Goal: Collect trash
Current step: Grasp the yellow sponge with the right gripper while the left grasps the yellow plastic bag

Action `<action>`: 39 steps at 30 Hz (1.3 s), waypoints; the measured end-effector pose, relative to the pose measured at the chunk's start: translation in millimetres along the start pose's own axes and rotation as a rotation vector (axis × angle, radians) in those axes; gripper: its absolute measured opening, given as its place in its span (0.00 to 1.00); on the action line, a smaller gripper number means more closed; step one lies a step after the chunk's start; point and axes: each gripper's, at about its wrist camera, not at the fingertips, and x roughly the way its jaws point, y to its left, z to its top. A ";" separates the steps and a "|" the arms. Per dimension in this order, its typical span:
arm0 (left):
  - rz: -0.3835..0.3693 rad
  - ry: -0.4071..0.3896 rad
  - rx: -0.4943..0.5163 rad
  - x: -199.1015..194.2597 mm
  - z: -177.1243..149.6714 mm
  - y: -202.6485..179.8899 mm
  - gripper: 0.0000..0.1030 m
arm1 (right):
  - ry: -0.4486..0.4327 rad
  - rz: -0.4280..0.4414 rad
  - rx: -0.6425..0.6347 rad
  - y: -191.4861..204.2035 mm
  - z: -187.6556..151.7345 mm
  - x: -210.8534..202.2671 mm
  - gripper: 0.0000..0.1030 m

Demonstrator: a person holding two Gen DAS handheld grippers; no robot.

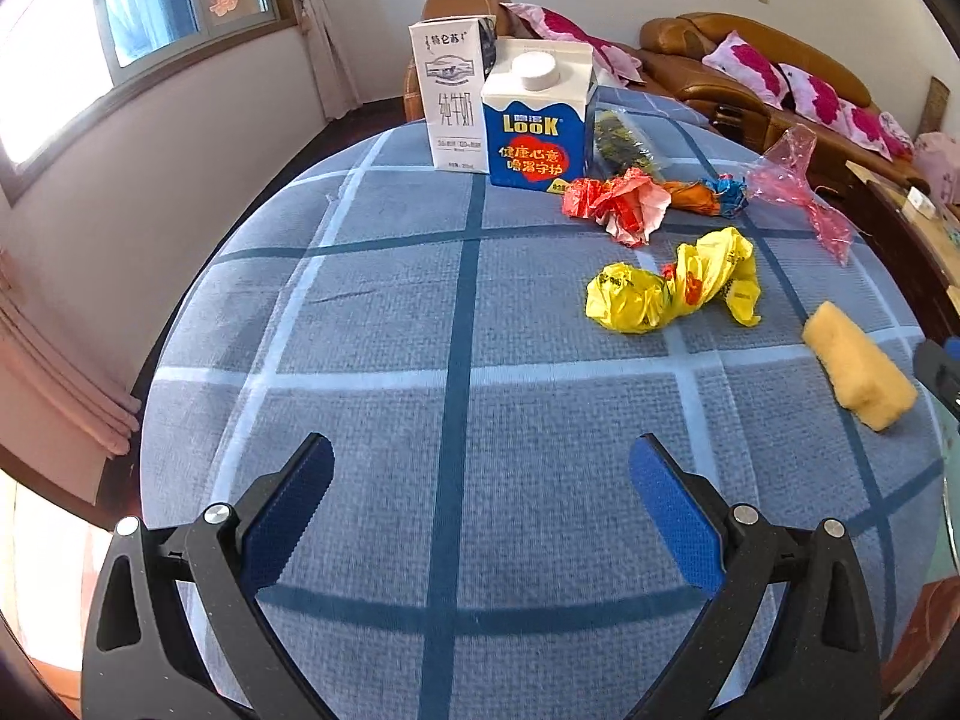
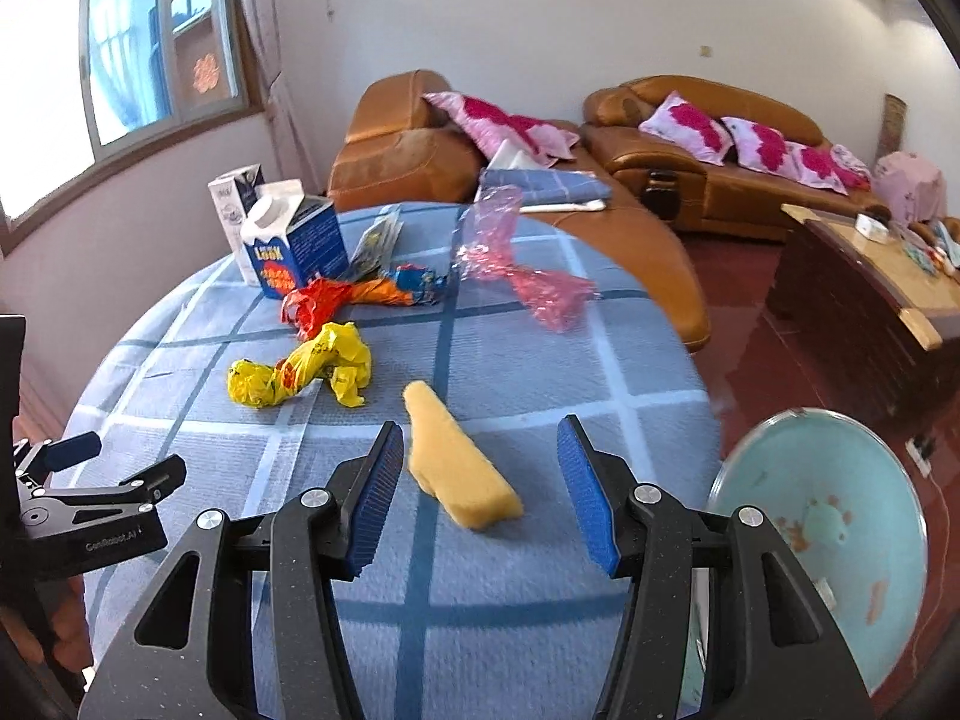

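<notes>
Blue pads on the right gripper point(image 2: 480, 480) sit closest to the camera, spread wide apart with nothing between them being squeezed. Just ahead, in the gap, lies a yellow sponge piece point(image 2: 459, 468) on the blue checked tablecloth point(image 2: 540, 630). The gripper is lined up with it, so I think the sponge is what gets picked up next. At about 3 o'clock from the gripper, below the table edge, sits a light blue bin point(image 2: 840, 540) with its mouth showing, close by so trash can be dropped in easily.

The left gripper point(image 1: 480, 474) is also wide open and holds nothing. It hovers over a bare part of the cloth, maybe waiting its turn.

In the left view the trash lies up the table. A crumpled yellow bag point(image 1: 678, 282) is at about 1 o'clock from the left gripper. Farther up is a scrunched red and white wrapper point(image 1: 618, 207), touching an orange and blue wrapper point(image 1: 708, 192). A thin pink plastic sheet point(image 1: 798, 180) sticks up at 2 o'clock, see-through and wrinkly. A clear packet with dark stuff point(image 1: 618, 141) leans by the blue carton point(image 1: 534, 120), which stands upright with a white cap. Beside it, touching, stands a white milk box point(image 1: 450, 96).

All the trash looks light and squashy. None of it is in the bin that I can see, so the job looks barely started.
</notes>
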 end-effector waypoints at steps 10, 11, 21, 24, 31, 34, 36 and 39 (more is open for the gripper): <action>-0.052 -0.029 0.077 9.5 25.3 -8.8 0.94 | 0.135 0.044 -0.096 11.6 5.8 48.6 0.46; -0.065 -0.029 0.089 11.3 28.9 -10.9 0.94 | 0.147 0.035 -0.104 11.9 5.4 52.3 0.42; -0.106 -0.037 0.176 30.6 55.7 -39.3 0.94 | 0.099 0.052 -0.082 -0.1 15.4 41.7 0.26; -0.121 -0.034 0.206 41.2 63.9 -54.2 0.94 | 0.042 0.043 -0.030 -12.0 26.7 28.0 0.26; -0.167 0.018 0.206 66.9 67.7 -73.8 0.70 | 0.041 0.042 0.025 -24.9 26.4 21.1 0.26; -0.212 0.035 0.162 67.0 65.2 -69.1 0.55 | 0.046 0.044 0.040 -25.8 21.9 19.9 0.26; -0.185 0.030 0.143 65.9 63.1 -67.4 0.49 | 0.046 0.045 0.046 -24.7 19.0 18.7 0.26; -0.169 0.025 0.120 58.1 56.2 -62.2 0.48 | 0.036 0.041 0.050 -21.3 14.1 13.0 0.26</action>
